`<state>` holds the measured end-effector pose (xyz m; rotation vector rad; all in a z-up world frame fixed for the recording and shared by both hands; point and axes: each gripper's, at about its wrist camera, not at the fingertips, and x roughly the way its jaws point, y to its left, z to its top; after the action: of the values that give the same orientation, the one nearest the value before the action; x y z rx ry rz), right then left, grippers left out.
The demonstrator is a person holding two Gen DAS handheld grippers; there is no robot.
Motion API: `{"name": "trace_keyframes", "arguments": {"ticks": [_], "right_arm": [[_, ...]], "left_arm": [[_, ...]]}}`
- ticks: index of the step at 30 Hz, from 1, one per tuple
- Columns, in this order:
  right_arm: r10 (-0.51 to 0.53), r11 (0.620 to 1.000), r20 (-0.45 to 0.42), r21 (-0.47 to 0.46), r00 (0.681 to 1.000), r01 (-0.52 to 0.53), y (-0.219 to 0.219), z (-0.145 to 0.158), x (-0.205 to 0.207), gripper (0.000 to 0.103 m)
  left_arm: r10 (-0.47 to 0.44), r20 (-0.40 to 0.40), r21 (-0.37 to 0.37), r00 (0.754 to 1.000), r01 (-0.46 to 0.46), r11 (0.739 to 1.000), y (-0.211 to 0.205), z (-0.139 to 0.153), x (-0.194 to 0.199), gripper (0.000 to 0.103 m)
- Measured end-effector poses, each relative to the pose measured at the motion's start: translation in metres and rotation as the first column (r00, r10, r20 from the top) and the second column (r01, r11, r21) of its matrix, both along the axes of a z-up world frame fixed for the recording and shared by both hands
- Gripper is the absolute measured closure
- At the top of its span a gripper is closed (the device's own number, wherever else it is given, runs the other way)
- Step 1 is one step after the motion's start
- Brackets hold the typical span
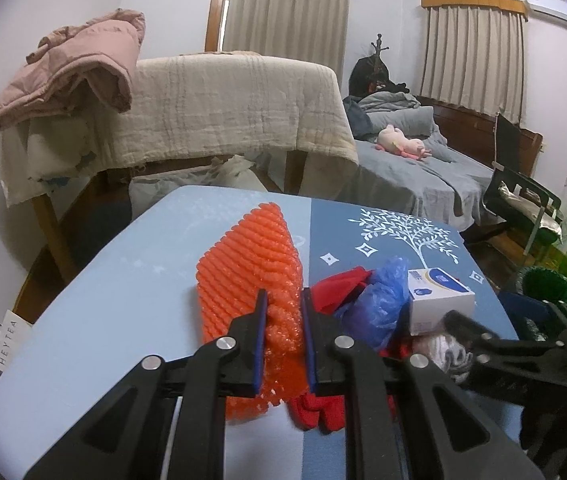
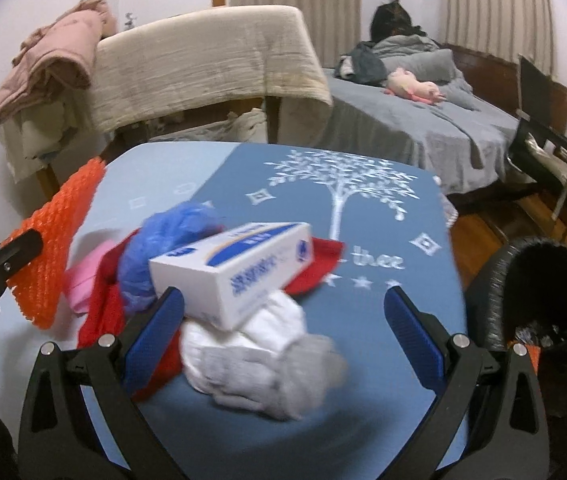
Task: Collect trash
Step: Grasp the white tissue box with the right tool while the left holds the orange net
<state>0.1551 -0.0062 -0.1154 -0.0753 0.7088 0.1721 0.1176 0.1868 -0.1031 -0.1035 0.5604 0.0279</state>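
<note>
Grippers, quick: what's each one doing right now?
Left gripper: shut on the orange bubble-wrap sheet.
Right gripper: open, empty, fingers astride the crumpled white paper wad.

Motion-blurred white wad (image 2: 259, 356), perhaps cloth; bin (image 2: 531, 292) cropped at the right edge.

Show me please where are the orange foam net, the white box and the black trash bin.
orange foam net (image 1: 243, 264), left wrist view, on its ribbed upper face.
white box (image 2: 235, 276), right wrist view, on its printed long side.
black trash bin (image 2: 495, 292), right wrist view, on its bag-lined outer wall.
</note>
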Motion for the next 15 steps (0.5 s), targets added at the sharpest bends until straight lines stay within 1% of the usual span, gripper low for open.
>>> {"name": "trace_keyframes", "arguments": {"ticks": [3, 7, 10, 15], "right_arm": [[-0.009, 1.0, -0.01, 0.023, 1.0, 0.009, -0.006, 0.0, -0.001, 0.005], [0.019, 0.999, -0.001, 0.037, 1.0, -0.019, 0.005, 0.002, -0.001, 0.005], [0.04, 0.999, 0.001, 0.025, 0.999, -0.04, 0.021, 0.0, 0.003, 0.006], [0.027, 1.0, -0.012, -0.01, 1.0, -0.027, 0.037, -0.008, 0.015, 0.006]], "left_arm": [[-0.002, 0.0, 0.003, 1.0, 0.002, 1.0, -0.002, 0.0, 0.001, 0.087], [0.011, 0.0, 0.005, 1.0, -0.011, 1.0, 0.001, 0.0, 0.001, 0.088], [0.027, -0.002, 0.004, 1.0, -0.027, 1.0, 0.008, -0.001, 0.002, 0.088], [0.036, -0.005, 0.002, 0.999, -0.036, 0.999, 0.012, -0.002, 0.003, 0.088]]}}
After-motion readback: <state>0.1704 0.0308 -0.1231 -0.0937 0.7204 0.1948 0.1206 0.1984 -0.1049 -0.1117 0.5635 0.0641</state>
